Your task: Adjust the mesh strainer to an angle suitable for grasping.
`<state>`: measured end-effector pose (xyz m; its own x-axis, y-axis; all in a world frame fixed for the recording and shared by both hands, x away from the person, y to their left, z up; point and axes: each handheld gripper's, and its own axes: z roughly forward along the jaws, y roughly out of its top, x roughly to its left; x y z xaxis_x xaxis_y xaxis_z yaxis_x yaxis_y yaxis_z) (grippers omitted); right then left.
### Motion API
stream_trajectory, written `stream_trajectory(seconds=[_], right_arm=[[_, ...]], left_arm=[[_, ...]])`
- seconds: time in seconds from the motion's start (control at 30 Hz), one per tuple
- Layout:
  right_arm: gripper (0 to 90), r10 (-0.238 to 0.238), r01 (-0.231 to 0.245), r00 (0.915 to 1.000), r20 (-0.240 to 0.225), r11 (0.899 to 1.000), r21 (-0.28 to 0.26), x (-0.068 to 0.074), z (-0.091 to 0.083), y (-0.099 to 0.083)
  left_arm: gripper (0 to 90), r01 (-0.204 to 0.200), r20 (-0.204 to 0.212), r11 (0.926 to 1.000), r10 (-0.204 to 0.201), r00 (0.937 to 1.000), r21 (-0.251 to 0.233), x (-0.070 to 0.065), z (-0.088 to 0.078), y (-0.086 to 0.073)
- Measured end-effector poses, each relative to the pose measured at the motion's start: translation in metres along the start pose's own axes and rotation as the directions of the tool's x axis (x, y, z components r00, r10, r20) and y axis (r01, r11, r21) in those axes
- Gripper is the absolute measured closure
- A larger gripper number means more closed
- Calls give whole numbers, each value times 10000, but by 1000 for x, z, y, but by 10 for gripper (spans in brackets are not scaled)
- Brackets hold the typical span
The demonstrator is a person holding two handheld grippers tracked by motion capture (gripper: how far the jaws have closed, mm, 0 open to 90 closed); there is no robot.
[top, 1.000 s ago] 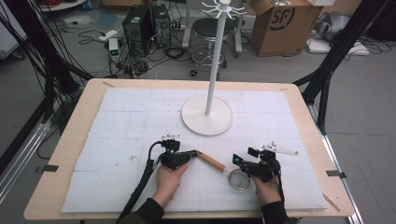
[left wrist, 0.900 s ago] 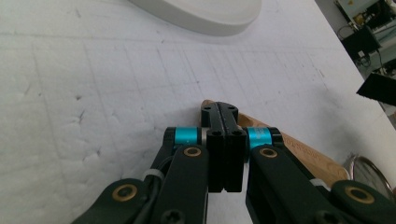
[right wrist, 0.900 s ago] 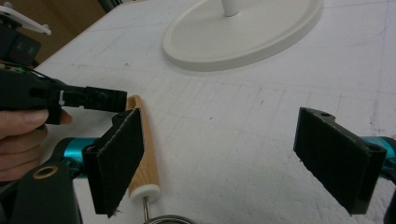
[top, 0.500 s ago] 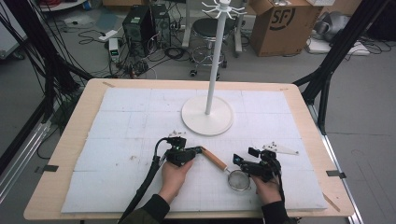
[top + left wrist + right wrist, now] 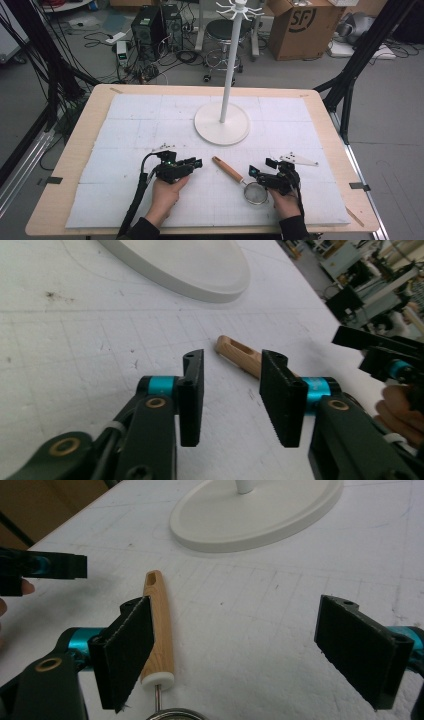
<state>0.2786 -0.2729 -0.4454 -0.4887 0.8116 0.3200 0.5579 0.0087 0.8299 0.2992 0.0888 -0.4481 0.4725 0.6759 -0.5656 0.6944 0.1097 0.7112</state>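
Strainer [image 5: 240, 181] flat on white mat [image 5: 150, 130], toward near edge of table [image 5: 80, 150], right of middle. Wooden handle [image 5: 227, 169] angled up-left toward far-left corner, hanging slot at its free end; round metal mesh bowl [image 5: 255, 193] at near-right end, joined by short wire neck below white collar.

Left claw [image 5: 196, 163] just beside handle's free end, on its left, apart from it. Jaws just been opening; parted now, nothing between them. From left gripper view, handle tip [image 5: 240, 354] seen in gap beyond left claw [image 5: 232, 387], farther off on mat, not touched by either pad. Hand [image 5: 167, 192] behind it coming in from near edge, black cable trailing back along forearm.

Right claw [image 5: 260, 167] above mesh bowl's far rim, jaws spread wide, released, grasping nothing. From right gripper view, right claw [image 5: 235, 645] open; handle [image 5: 159, 630] lying just inside one jaw, close to that pad, contact not certain; bowl rim [image 5: 172, 714] at bottom edge. Other claw [image 5: 45, 566] visible farther off beside handle's slotted end. Grey three-cornered plate [image 5: 298, 159] on top of right claw.

White stand [image 5: 222, 122] farther in, past middle toward far edge: broad round base on mat, thin upright pole [image 5: 231, 70], ring of hooks at top. Well apart from strainer.
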Motion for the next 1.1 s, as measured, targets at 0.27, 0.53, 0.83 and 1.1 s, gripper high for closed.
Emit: stream_trajectory(seconds=[0.27,0.53,0.83,1.1], right_arm=[[156,-108,108,9999,-13,9999,63,2,1,0],[156,-157,157,9999,-28,9998,110,3,2,-1],[156,-183,183,9998,-23,9998,12,3,1,0],[157,-192,192,9998,-5,9998,-67,4,-1,0]], left_arm=[[424,-39,777,9999,51,9970,-147,7,-24,-4],[289,186,436,9991,-169,9989,-387,21,-46,-6],[132,-854,-312,9941,834,9960,-673,24,-80,-9],[113,-1131,-903,9887,1043,9904,-980,29,-114,-27]])
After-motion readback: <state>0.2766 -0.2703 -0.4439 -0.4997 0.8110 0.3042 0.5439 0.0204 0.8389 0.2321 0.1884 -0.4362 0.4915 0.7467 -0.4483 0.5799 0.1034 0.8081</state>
